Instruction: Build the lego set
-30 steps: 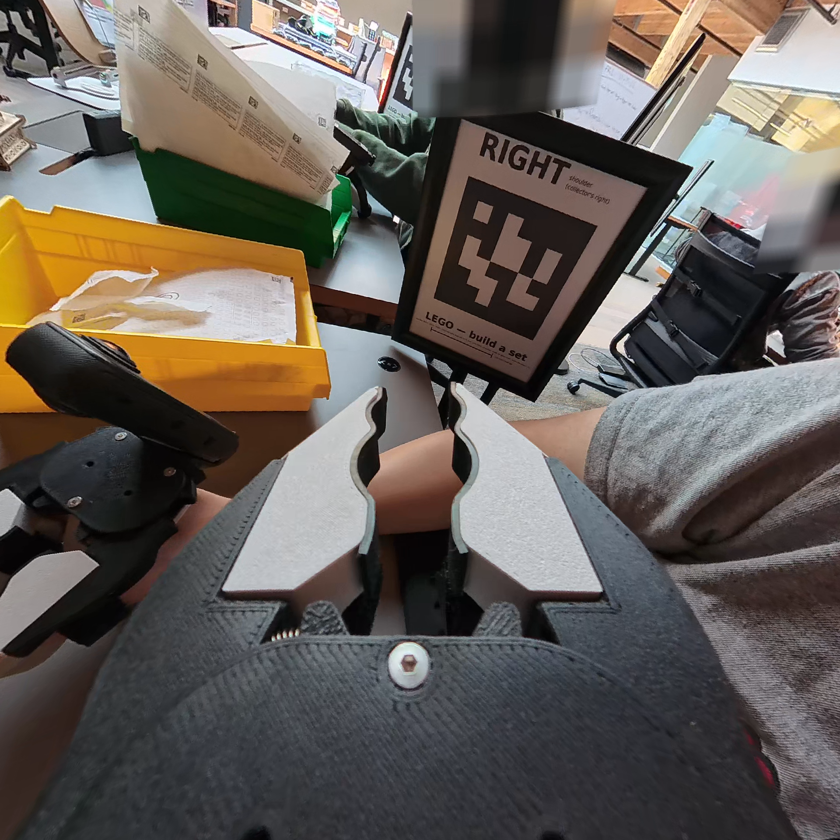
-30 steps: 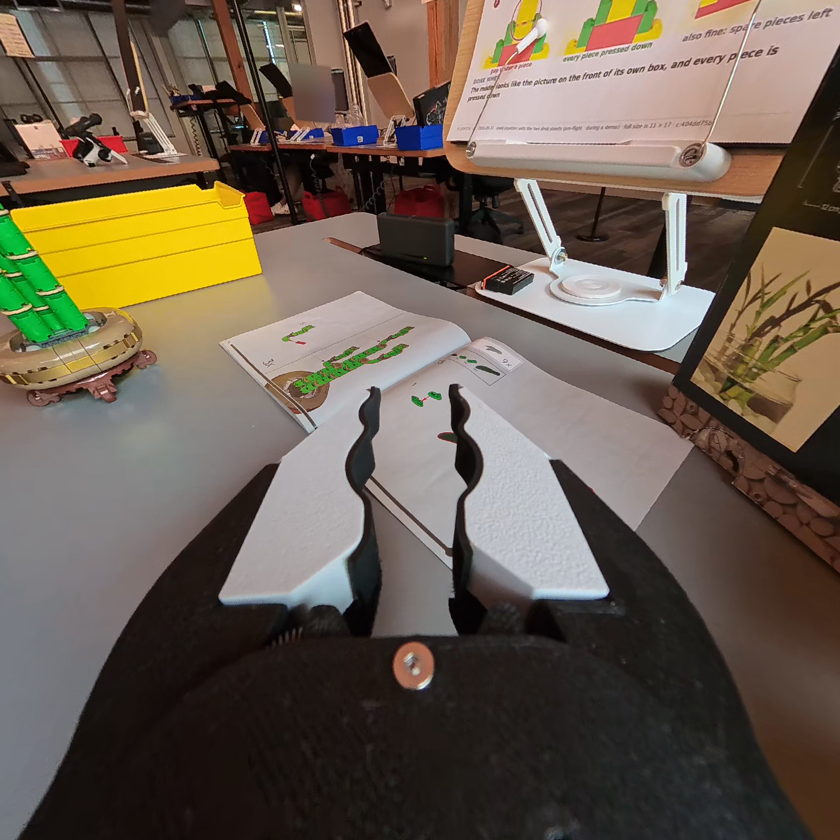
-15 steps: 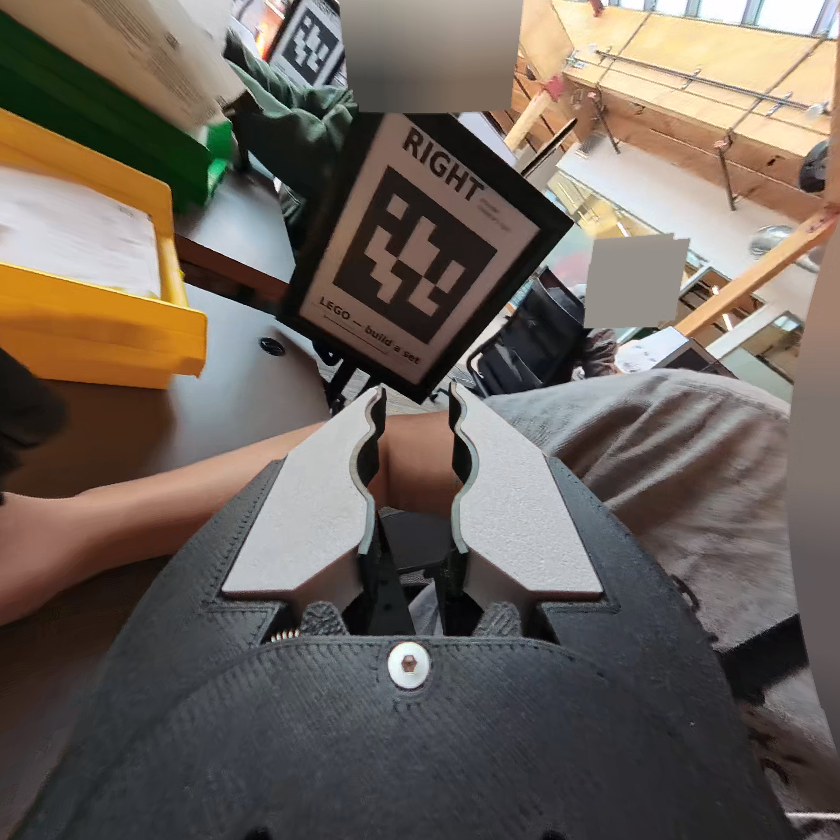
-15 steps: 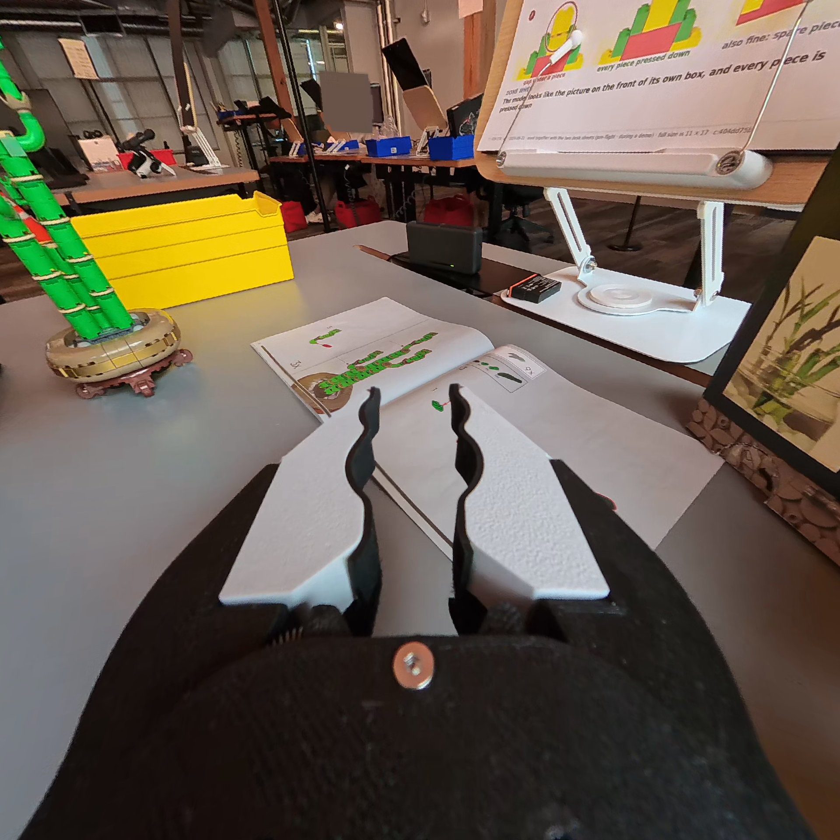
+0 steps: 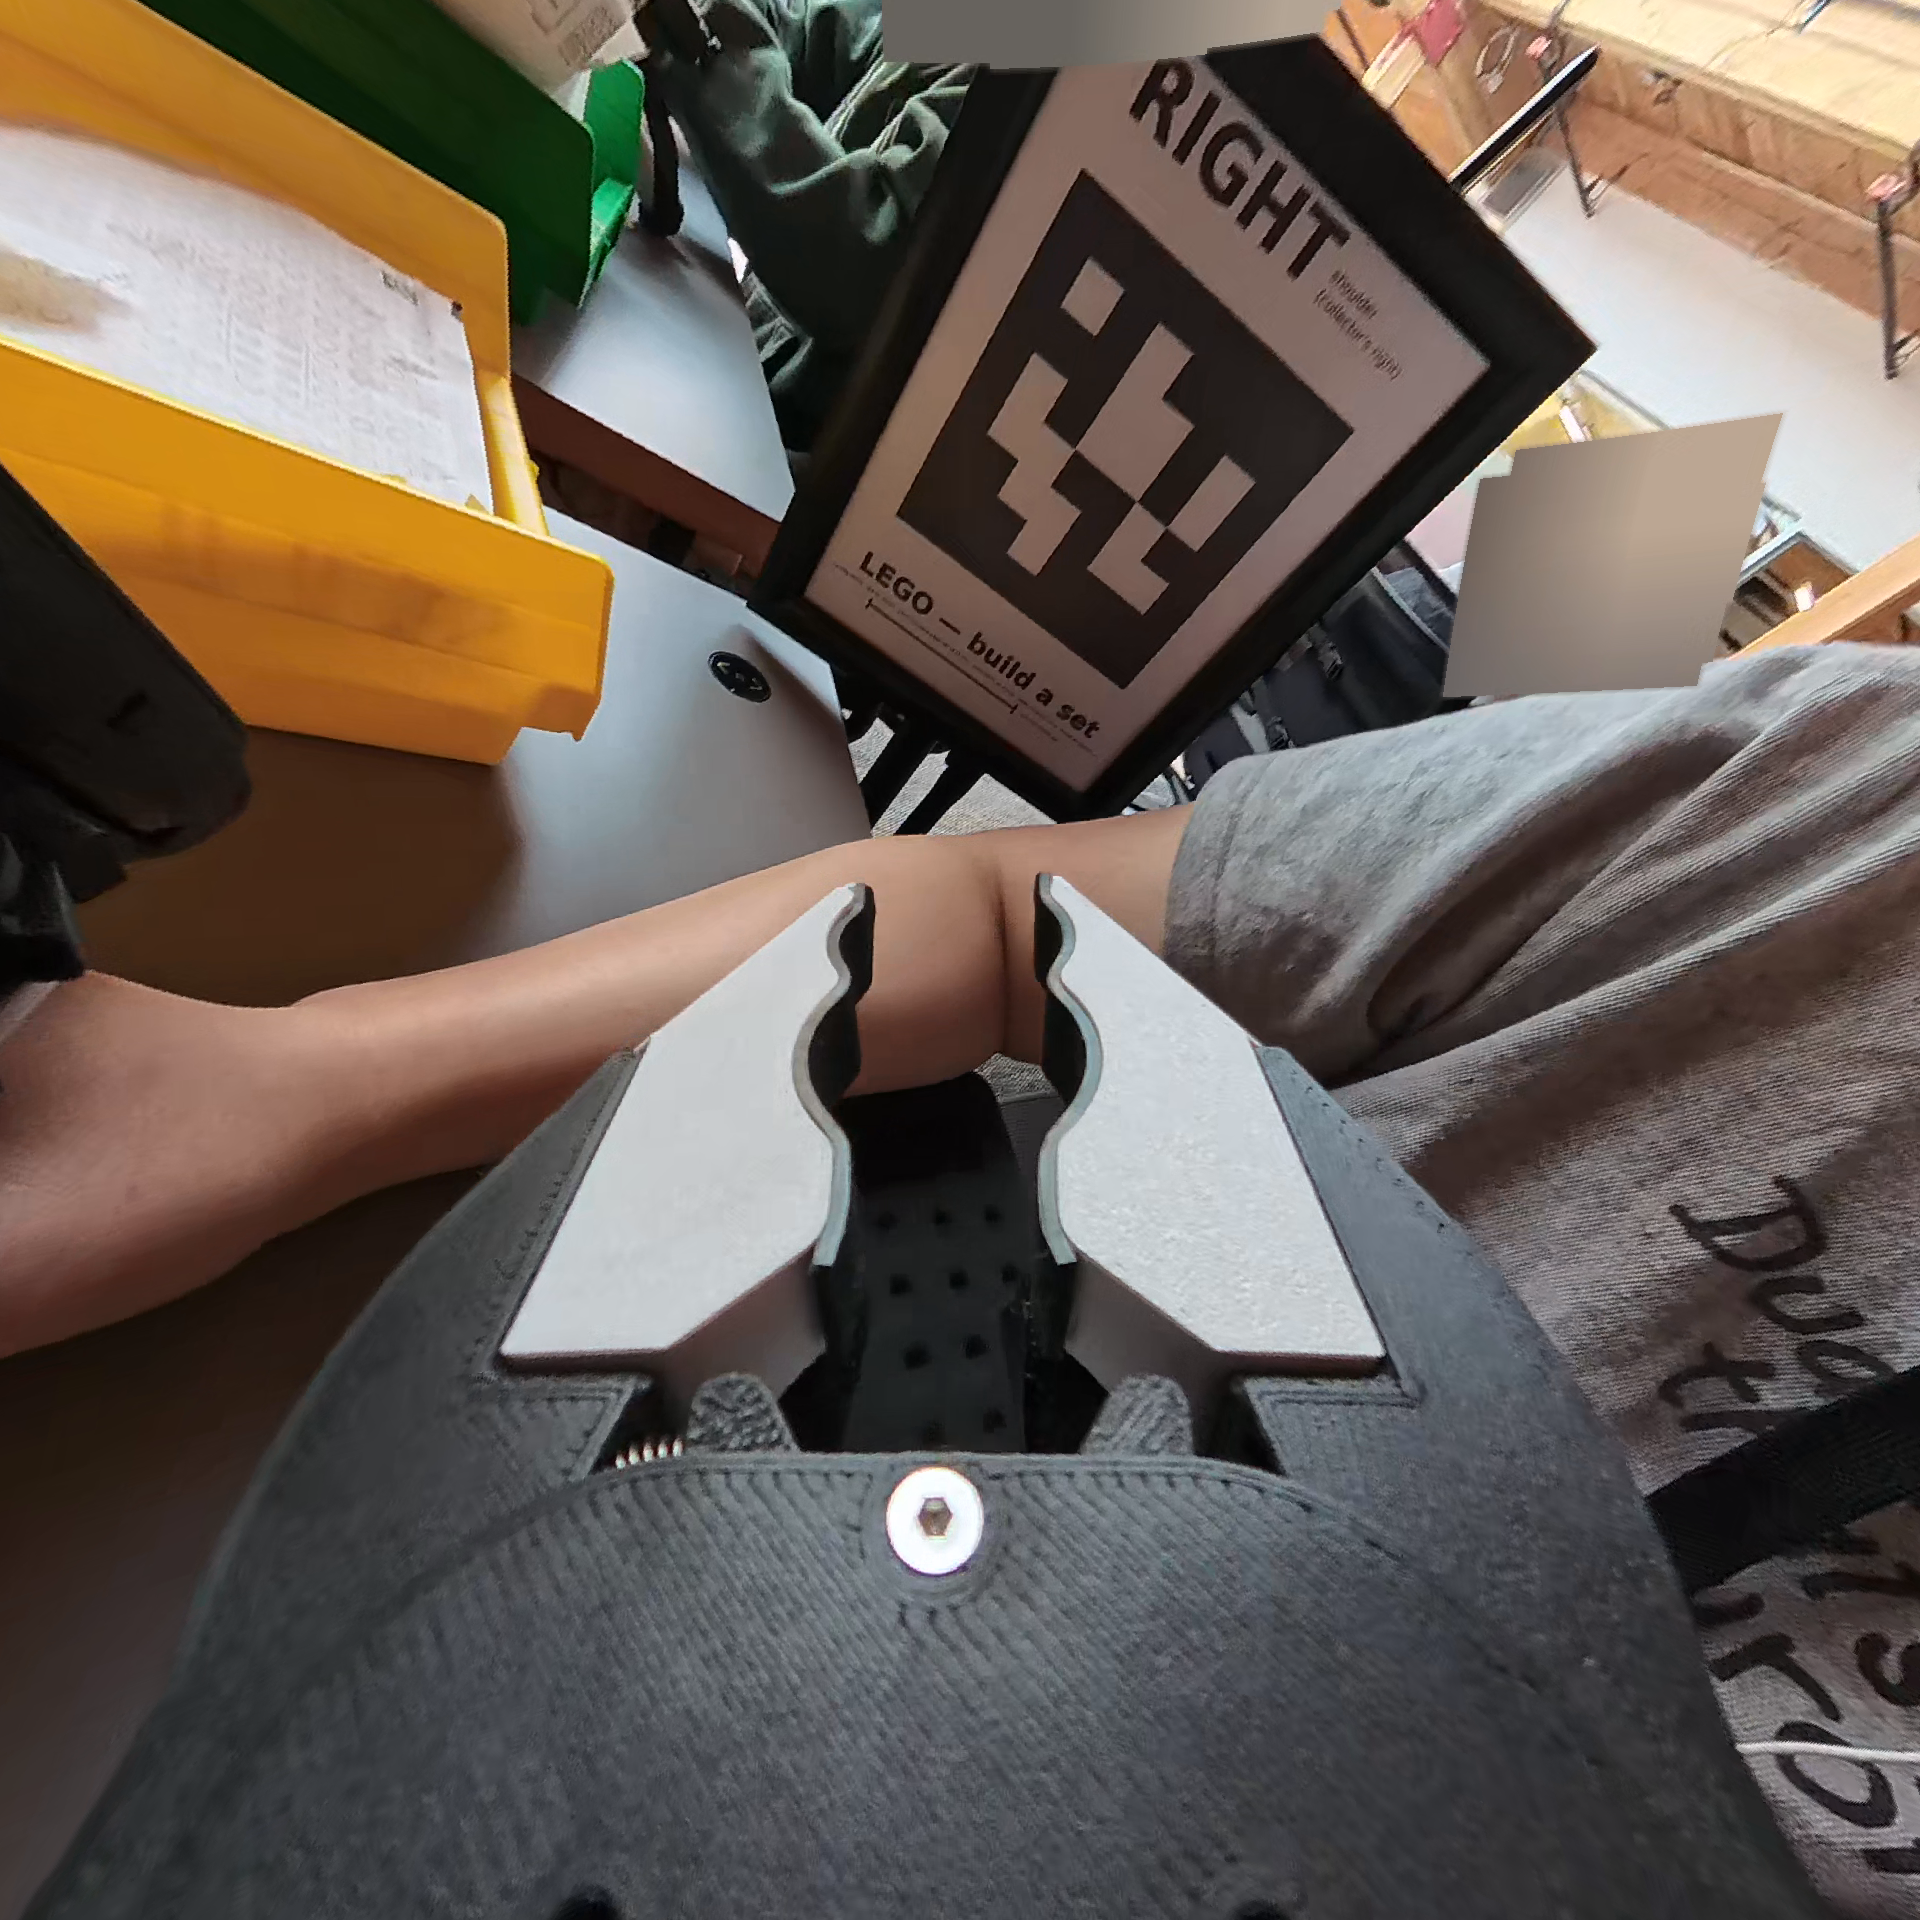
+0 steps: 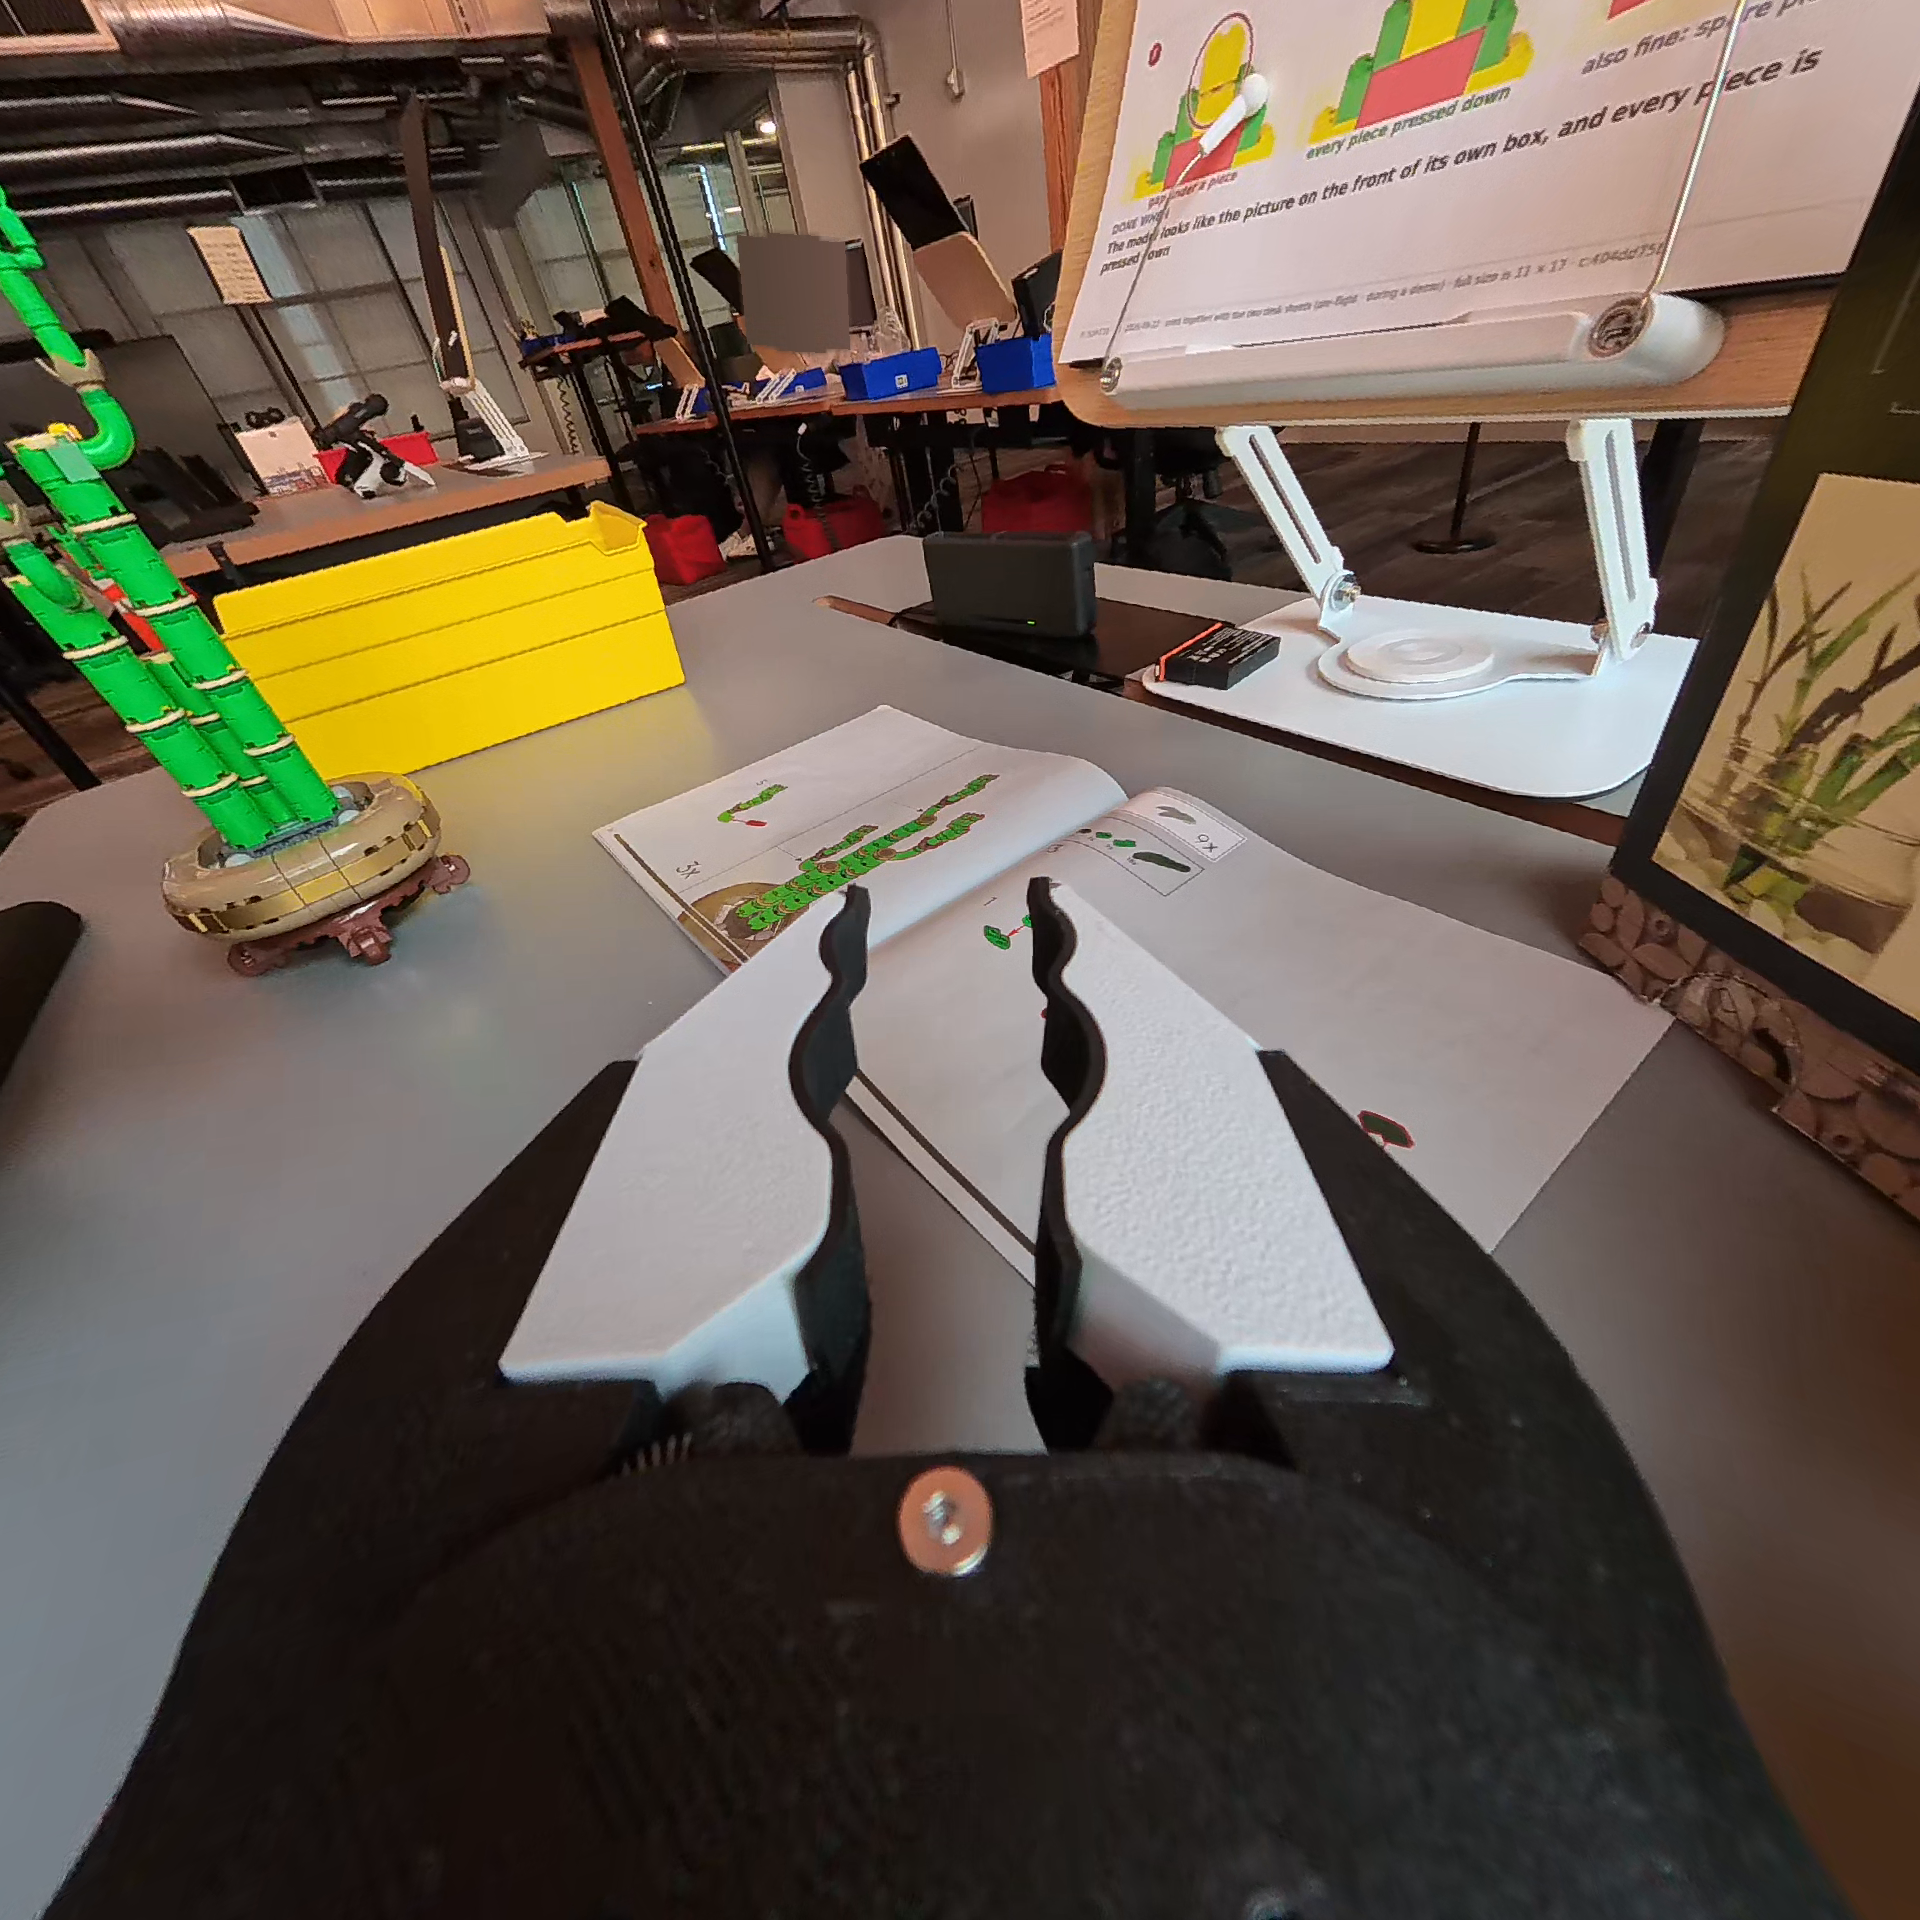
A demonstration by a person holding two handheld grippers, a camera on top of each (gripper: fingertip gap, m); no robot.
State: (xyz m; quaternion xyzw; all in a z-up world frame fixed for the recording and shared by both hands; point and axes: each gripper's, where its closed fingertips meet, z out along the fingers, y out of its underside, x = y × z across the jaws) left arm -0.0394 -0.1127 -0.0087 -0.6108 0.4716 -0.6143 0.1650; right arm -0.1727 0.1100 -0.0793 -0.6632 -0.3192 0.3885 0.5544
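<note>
Bamboo model (image 6: 223, 727) stands at ten o'clock from your nearer right gripper (image 6: 945, 914), stalks leaning left; both grippers' jaws apart, empty.

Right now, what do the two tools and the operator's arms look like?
Both match: the left tool and the right tool each have two pale grey wedge fingers with wavy black inner edges, seated in a ribbed black printed shell with one silver hex screw and a small spring. The operator wears a grey top with dark lettering, the sleeve ending short of the forearm; a black strap crosses it.
</note>
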